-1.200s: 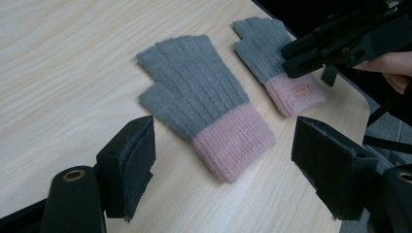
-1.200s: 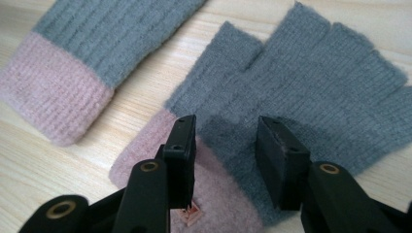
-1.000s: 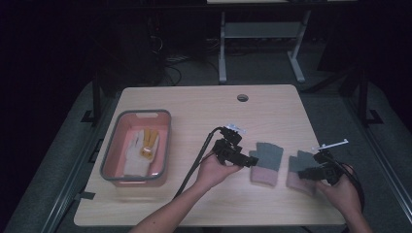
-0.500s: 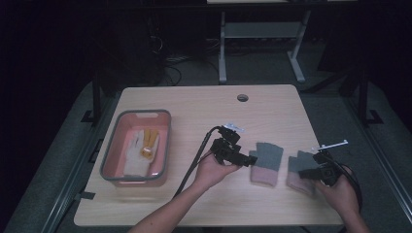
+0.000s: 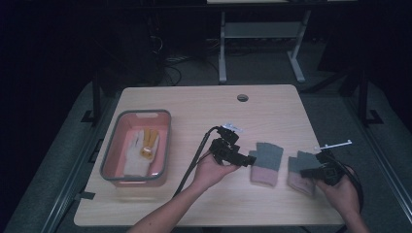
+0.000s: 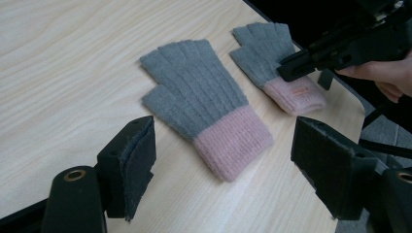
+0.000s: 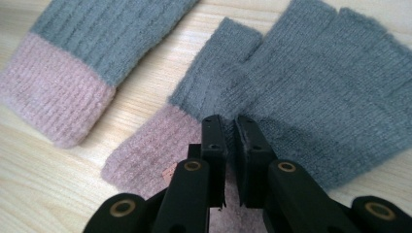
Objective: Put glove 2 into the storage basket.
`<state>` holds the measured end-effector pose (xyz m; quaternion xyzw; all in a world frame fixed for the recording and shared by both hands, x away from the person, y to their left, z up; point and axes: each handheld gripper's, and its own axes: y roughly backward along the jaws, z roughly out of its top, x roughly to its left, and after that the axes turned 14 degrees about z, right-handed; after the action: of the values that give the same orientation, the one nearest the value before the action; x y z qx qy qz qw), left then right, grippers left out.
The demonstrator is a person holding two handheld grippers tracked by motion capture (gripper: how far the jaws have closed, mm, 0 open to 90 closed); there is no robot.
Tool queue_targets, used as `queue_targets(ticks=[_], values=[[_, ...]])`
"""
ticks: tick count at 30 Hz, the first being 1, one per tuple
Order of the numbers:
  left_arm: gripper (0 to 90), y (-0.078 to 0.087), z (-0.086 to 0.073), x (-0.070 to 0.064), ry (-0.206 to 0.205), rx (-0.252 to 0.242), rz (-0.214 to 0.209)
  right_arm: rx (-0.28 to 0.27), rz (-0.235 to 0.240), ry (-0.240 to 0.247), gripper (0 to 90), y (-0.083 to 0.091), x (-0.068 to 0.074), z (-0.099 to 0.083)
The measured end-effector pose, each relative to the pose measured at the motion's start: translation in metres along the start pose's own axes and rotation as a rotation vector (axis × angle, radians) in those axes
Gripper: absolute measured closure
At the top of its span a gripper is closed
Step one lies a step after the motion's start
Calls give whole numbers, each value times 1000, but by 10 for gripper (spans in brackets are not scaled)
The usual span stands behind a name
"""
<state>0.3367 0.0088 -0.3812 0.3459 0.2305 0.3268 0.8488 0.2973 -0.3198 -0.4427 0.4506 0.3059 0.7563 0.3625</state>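
Observation:
Two grey fingerless gloves with pink cuffs lie side by side on the wooden table. My left gripper [image 5: 250, 159] hovers just left of the left glove [image 5: 265, 162], open, and the cuff of this glove [image 6: 204, 102] lies between its wide-apart jaws. My right gripper [image 5: 303, 172] rests on the right glove [image 5: 297, 162]. Its jaws [image 7: 228, 121] are pressed together on the knit where the grey palm [image 7: 316, 82] meets the pink cuff. The left gripper view shows that gripper [image 6: 286, 72] lying across the right glove [image 6: 265, 48].
A grey-rimmed pink tray [image 5: 109, 155] at the table's left holds a white glove [image 5: 138, 150] with yellow on it. A cable hole [image 5: 242, 97] sits near the far edge. The right glove lies close to the table's right edge.

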Motion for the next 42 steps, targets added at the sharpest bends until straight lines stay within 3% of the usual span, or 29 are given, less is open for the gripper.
queue_targets(ticks=[9, 19, 27, 42], values=[[243, 1, 0, 0, 2, 2, 0, -20, 11, 16, 835, 10, 7, 2], [243, 4, -2, 2, -5, 3, 5, -51, 22, 52, 835, 24, 25, 14], [243, 8, -3, 8, 23, -2, 9, -44, 22, 98, 835, 23, 41, 26], [239, 10, -4, 10, 28, -8, 19, -23, 53, 142, 834, 13, 63, 43]])
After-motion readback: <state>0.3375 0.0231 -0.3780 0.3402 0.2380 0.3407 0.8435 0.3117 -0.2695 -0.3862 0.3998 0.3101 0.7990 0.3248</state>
